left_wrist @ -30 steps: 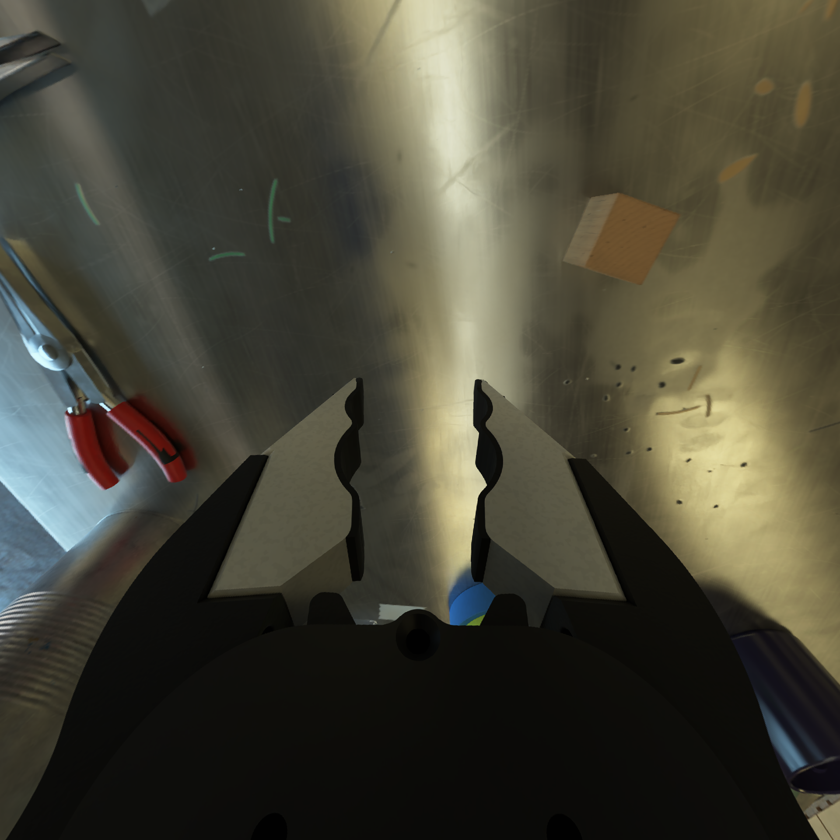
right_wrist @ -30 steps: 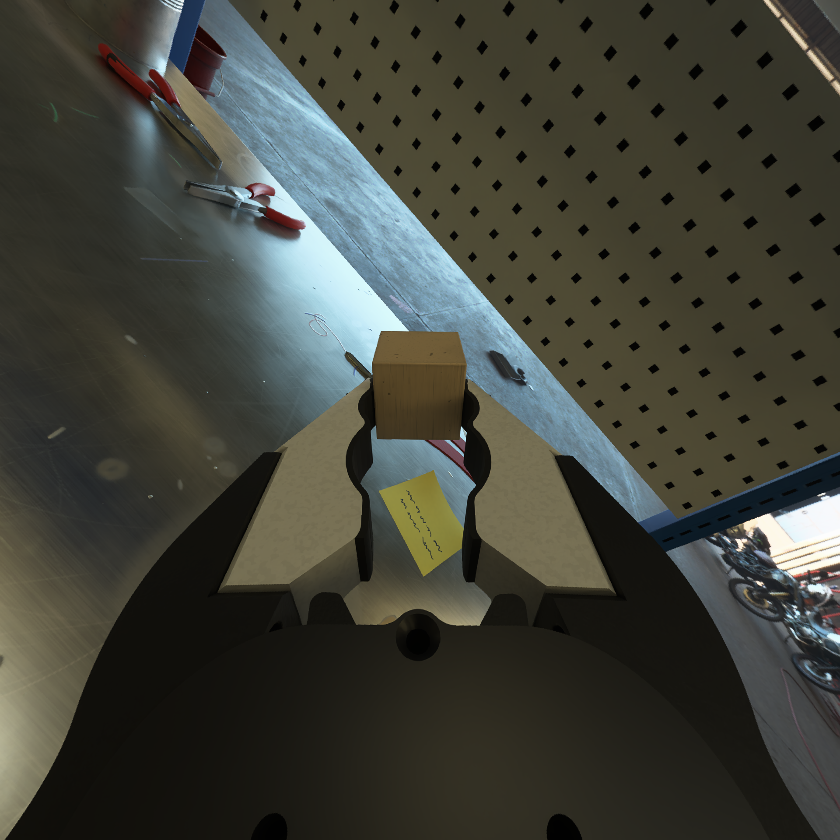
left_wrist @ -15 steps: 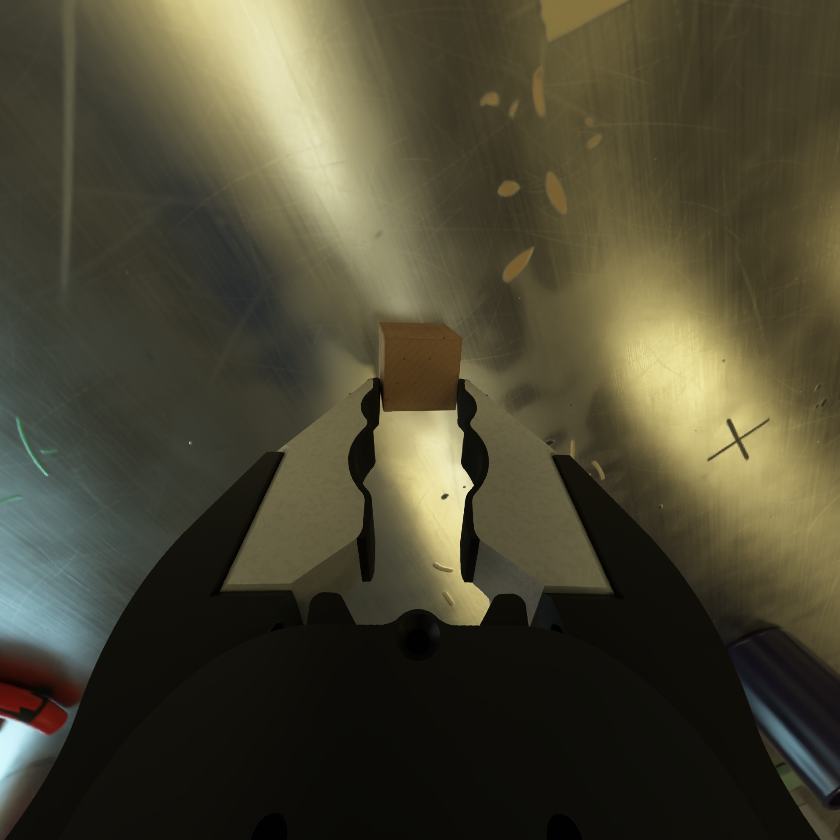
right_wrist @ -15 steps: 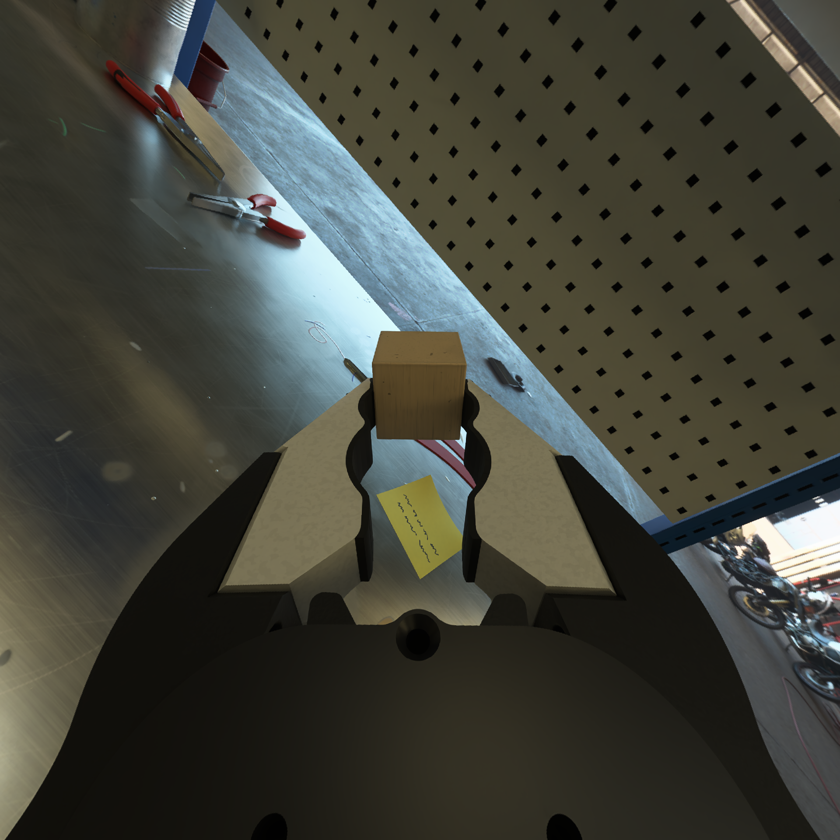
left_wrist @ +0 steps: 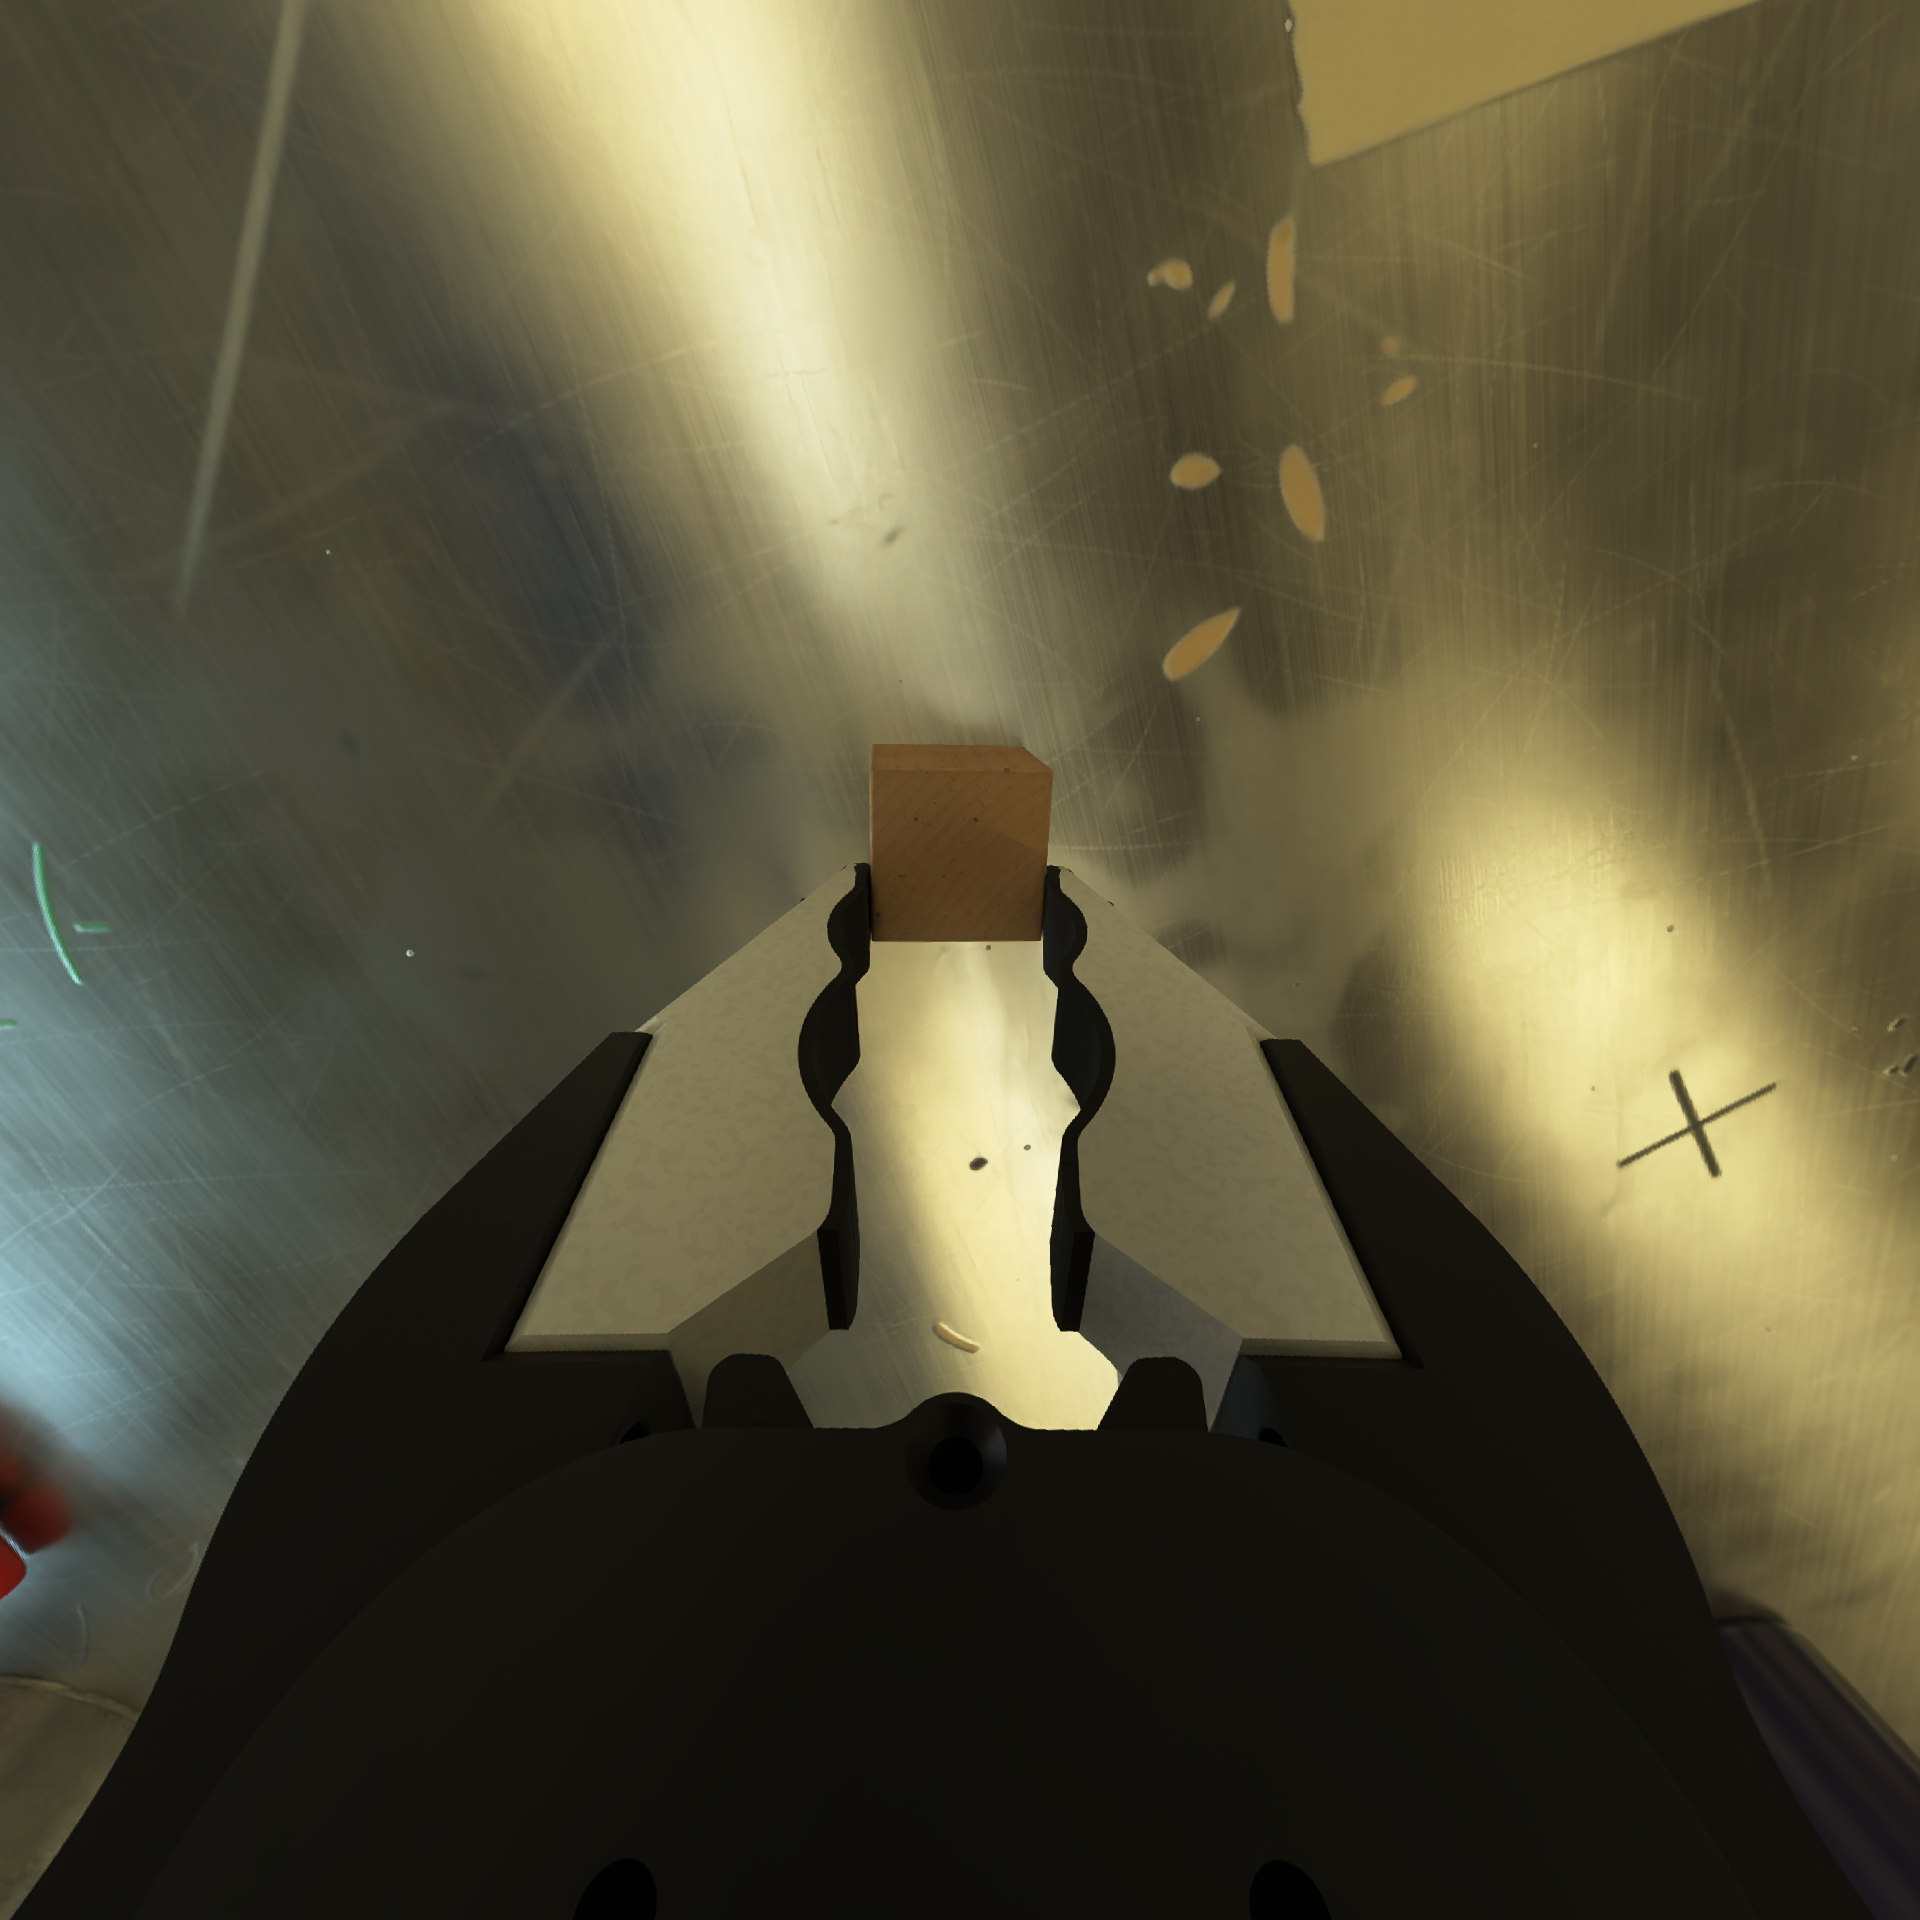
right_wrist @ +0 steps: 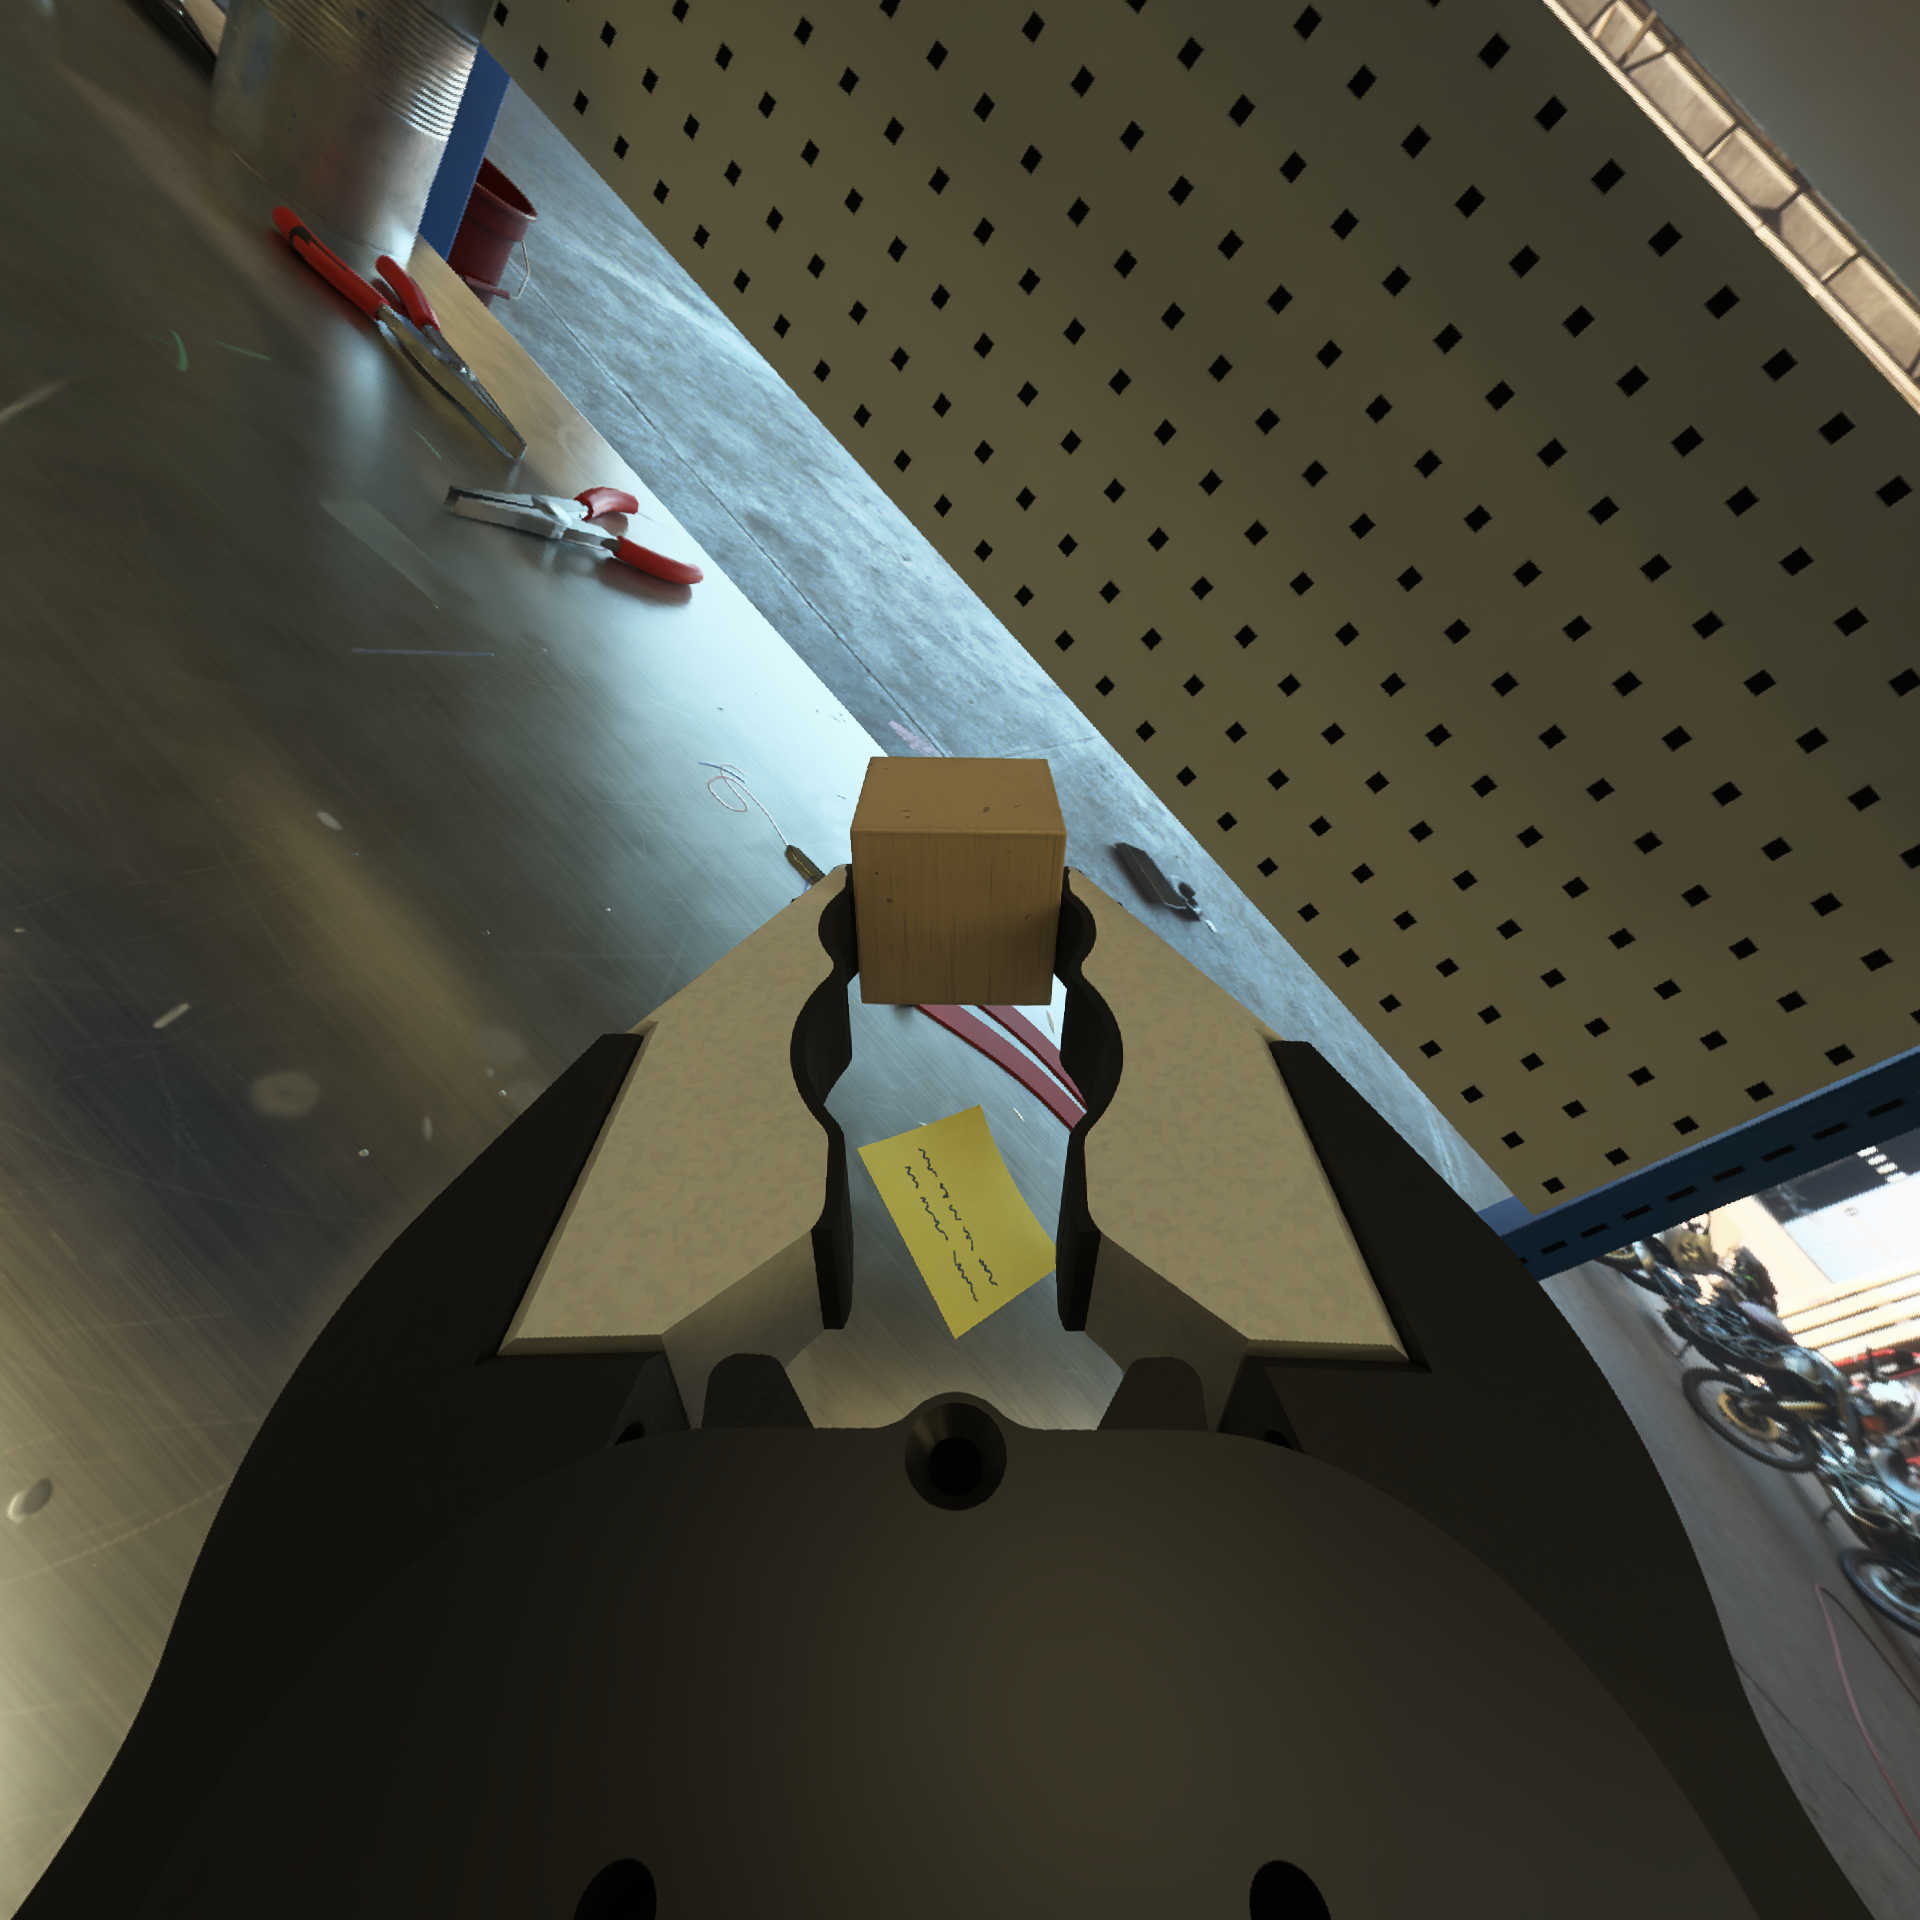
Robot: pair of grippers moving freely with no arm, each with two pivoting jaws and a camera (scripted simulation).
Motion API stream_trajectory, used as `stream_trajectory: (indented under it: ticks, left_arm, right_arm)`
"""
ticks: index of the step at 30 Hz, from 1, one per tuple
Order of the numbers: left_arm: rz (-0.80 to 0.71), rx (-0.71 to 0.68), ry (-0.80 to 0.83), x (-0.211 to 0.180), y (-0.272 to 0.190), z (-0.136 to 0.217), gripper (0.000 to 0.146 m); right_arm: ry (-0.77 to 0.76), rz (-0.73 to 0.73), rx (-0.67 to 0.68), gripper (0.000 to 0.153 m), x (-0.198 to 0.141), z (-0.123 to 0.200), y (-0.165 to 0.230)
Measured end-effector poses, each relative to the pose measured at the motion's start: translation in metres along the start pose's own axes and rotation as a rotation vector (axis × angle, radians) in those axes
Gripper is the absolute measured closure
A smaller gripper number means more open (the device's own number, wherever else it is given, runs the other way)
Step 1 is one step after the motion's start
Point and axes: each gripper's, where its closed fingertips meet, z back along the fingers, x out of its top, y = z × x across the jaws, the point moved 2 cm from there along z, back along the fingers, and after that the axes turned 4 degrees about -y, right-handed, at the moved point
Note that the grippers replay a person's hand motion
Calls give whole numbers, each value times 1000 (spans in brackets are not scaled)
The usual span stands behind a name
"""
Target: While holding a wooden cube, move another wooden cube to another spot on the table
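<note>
In the left wrist view, my left gripper (left_wrist: 956, 902) is shut on a brown wooden cube (left_wrist: 958, 831), pinched between the fingertips over the scratched metal table (left_wrist: 416, 520). I cannot tell whether this cube touches the table. In the right wrist view, my right gripper (right_wrist: 956, 925) is shut on a lighter wooden cube (right_wrist: 958, 894) and holds it above the table (right_wrist: 260, 831), near the table's edge.
Near the left gripper are a black cross mark (left_wrist: 1694, 1127), wood chips (left_wrist: 1200, 644) and a dark blue cylinder (left_wrist: 1829, 1714). Under the right gripper lies a yellow note (right_wrist: 956, 1226). Red-handled pliers (right_wrist: 582, 530), red-handled cutters (right_wrist: 405, 332) and a metal can (right_wrist: 343, 114) lie farther off, and a pegboard (right_wrist: 1351, 520) stands beyond the edge.
A second ago my left gripper was open and empty with the cube off to its right. It has since closed on that cube and shifted slightly. The right gripper keeps its cube.
</note>
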Motion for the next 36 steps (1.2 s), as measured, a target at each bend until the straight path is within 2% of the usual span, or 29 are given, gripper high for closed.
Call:
stream_trajectory:
  ticks: [5,10,16,19,22,26,30,32,36]
  left_arm:
    - [8,68,-27,-1,3,8,113]
    - [-5,159,-97,16,12,42,113]
    - [-80,291,-221,81,34,103,113]
    - [-138,323,-219,118,47,114,113]
    - [-202,298,-163,151,59,99,113]
    - [-283,231,-7,175,79,55,113]
    - [-359,16,196,165,79,4,113]
    - [-405,-43,276,157,75,-14,113]
    - [-406,-141,293,150,69,-32,113]
  right_arm:
    - [-12,2,-5,116,4,2,-1]
    - [-19,2,-8,116,6,3,-2]
    - [-24,-3,-2,116,6,3,-1]
    - [-30,-9,-4,116,7,4,-3]
    - [-34,-22,0,116,5,4,-4]
    - [-36,-31,10,116,5,5,-3]
    - [-44,-35,15,116,6,6,-3]
    - [-47,-39,19,116,6,7,-3]
    - [-56,-61,30,116,6,7,-4]
